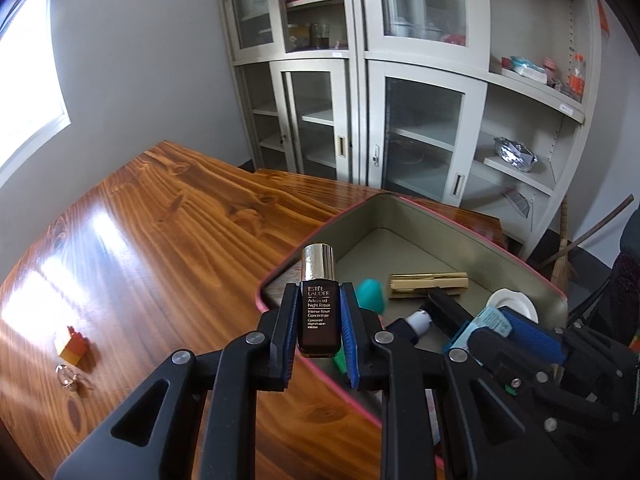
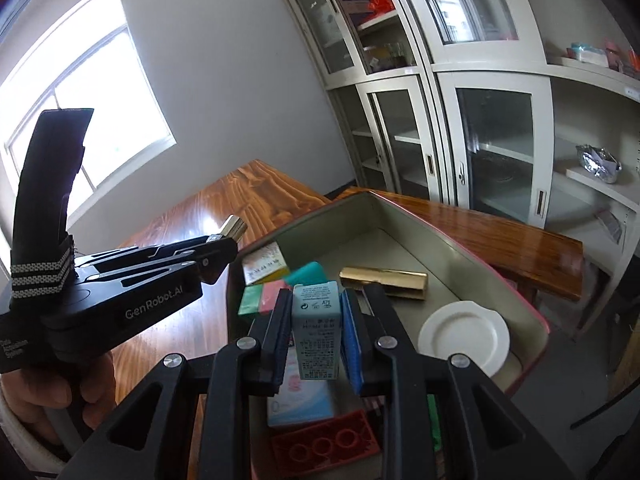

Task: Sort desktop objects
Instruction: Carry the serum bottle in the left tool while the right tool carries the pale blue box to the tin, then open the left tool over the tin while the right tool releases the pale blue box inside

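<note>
My left gripper (image 1: 319,312) is shut on a small dark brown serum bottle (image 1: 318,320) with a shiny gold cap, held upright over the near left rim of the pink-edged metal tin (image 1: 400,216). My right gripper (image 2: 316,320) is shut on a small light blue carton (image 2: 316,332), held over the tin (image 2: 404,216). The right gripper with its carton also shows at the right of the left wrist view (image 1: 490,326). The left gripper shows at the left of the right wrist view (image 2: 224,246), with the bottle's cap (image 2: 234,226) poking out.
The tin holds a gold bar-shaped case (image 2: 384,282), a white round dish (image 2: 464,336), a teal piece (image 2: 306,274), small boxes and a red brick (image 2: 324,446). On the wooden table (image 1: 160,220) lie a yellow-orange brick (image 1: 72,346) and a metal ring (image 1: 68,376). Cabinets stand behind.
</note>
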The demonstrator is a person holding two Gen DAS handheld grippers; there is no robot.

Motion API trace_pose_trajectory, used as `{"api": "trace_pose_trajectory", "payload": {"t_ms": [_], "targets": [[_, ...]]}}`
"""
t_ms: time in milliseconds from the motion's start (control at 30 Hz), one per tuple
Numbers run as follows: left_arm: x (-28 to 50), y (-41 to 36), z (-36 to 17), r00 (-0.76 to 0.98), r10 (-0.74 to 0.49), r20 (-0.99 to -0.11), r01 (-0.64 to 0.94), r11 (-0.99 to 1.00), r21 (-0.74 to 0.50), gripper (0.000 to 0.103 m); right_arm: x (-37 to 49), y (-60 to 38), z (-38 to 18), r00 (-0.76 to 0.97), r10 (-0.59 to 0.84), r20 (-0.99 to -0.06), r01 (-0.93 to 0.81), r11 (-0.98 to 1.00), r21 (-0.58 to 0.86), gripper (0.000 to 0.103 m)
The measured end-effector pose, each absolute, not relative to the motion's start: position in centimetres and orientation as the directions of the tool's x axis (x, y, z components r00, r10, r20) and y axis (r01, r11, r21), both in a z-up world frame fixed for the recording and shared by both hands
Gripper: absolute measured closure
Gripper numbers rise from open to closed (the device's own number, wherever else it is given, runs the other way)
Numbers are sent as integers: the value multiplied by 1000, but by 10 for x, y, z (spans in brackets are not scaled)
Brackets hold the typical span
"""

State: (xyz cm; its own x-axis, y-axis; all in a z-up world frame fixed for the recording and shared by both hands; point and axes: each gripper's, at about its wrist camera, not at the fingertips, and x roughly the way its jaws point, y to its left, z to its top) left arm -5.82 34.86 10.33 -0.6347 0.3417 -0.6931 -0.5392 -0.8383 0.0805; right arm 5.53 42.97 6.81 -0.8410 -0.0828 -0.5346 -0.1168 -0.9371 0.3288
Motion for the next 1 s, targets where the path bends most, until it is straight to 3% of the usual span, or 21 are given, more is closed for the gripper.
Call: {"api": "trace_pose_trajectory", "payload": {"t_ms": [533,600,667,733,933,1000], "targets": [[-55,365,94,-586,376,-718,-589,-806,58,78,59,436,68,-841,-78,-535,-128,-933,336,75],[-54,366,97,-593,375,-712,-586,-808,62,51,60,439,68,-842,-77,-534,-136,-927,348,74],[-52,364,101,-621,366,-693,-568,-819,77,35,61,440,68,-842,-78,-534,-140,-924,356,73],[-50,360,104,-640,361,-678,-555,-828,83,34,61,440,68,-842,-80,-533,-140,-923,359,71],[-52,353,105,-645,342,-684,-534,-841,84,34,65,439,72,-851,-82,-518,-135,-921,366,51],[-52,351,104,-646,337,-685,-531,-843,85,34,68,438,75,-858,-77,-507,-133,-922,365,38]]}}
